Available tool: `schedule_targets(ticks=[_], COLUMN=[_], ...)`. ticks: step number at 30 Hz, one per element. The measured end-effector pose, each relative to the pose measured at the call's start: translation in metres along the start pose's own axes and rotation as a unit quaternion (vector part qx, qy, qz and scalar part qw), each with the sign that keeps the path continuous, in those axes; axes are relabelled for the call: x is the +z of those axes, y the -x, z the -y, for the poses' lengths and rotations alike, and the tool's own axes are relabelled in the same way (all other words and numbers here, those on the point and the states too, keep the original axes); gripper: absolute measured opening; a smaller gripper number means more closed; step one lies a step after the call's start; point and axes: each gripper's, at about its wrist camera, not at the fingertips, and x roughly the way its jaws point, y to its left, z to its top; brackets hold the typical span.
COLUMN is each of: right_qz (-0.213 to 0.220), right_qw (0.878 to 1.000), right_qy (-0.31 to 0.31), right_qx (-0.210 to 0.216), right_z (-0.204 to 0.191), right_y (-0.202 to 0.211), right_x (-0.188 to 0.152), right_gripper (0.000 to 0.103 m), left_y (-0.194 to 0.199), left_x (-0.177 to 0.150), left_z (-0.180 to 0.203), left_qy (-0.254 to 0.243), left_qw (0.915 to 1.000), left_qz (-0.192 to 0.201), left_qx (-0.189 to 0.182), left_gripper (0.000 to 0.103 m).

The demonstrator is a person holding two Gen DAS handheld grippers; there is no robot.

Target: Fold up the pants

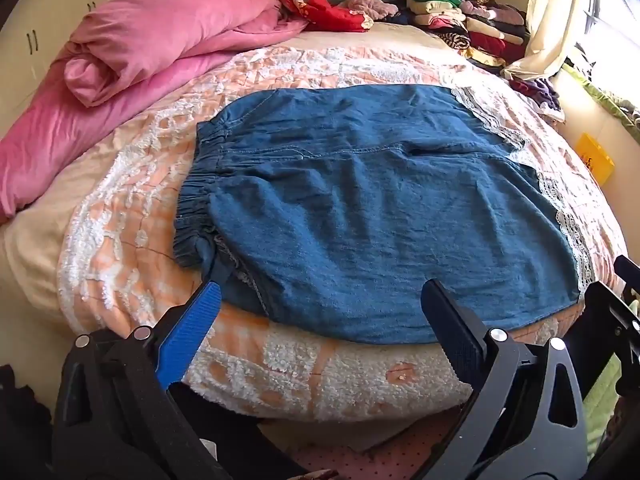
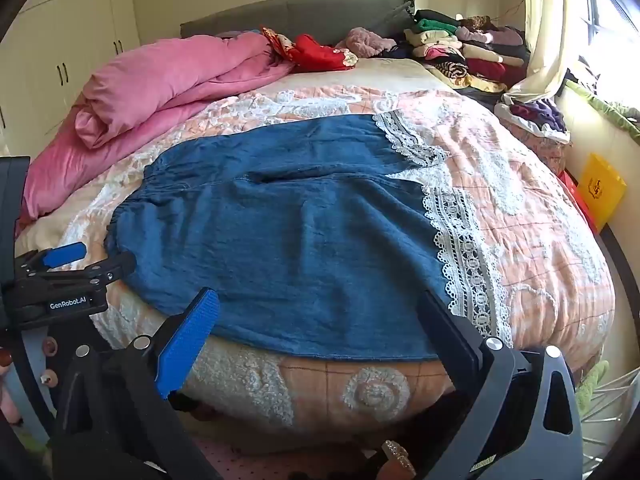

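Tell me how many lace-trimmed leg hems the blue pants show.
2. The far lace hem lies toward the headboard; the near lace hem lies closer to the bed's front edge. Both are on the right end of the blue pants. No other is visible.

1. The pants [image 1: 372, 208] are showing as matt blue denim-like cloth, lightly creased, with white openwork lace trim [image 2: 460, 248] at the leg ends.
2. The bedspread [image 2: 532, 216] is looking like quilted peach cloth with rough, tufted white patches.
3. The pink duvet [image 1: 132, 52] is appearing soft and velvety.
4. The left gripper [image 1: 320, 300] is showing ribbed blue pads on matt black plastic.
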Motion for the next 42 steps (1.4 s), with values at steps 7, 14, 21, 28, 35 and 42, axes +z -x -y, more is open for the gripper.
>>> schedule_targets(ticks=[7, 14, 21, 28, 35, 42], right_qz=[0.001, -0.005, -0.003, -0.005, -0.007, -0.004], right_qw=[1.000, 1.000, 1.000, 1.000, 1.000, 1.000], right_qy=[0.000, 0.004, 0.004, 0.005, 0.005, 0.007], right_qx=[-0.004, -0.001, 0.002, 0.003, 0.001, -0.001], right_z=[-0.002, -0.012, -0.003, -0.005, -0.004, -0.005], right_y=[0.001, -0.002, 0.000, 0.001, 0.000, 0.000], right_x=[-0.001, -0.004, -0.004, -0.004, -0.005, -0.004], right_gripper=[0.099, 0.099, 0.099, 0.099, 0.099, 0.099], left_y=[0.001, 0.008, 0.008, 0.008, 0.008, 0.008], left_x=[0.000, 0.001, 0.001, 0.000, 0.000, 0.000], left_z=[0.002, -0.001, -0.001, 0.001, 0.001, 0.002], left_qy=[-0.005, -0.004, -0.005, -0.007, -0.007, -0.008], left_qw=[0.9999, 0.9998, 0.9999, 0.9998, 0.9998, 0.9998], left_qz=[0.008, 0.009, 0.010, 0.009, 0.010, 0.010], left_qx=[0.009, 0.014, 0.012, 0.014, 0.014, 0.015], left_gripper=[0.094, 0.094, 0.094, 0.094, 0.094, 0.094])
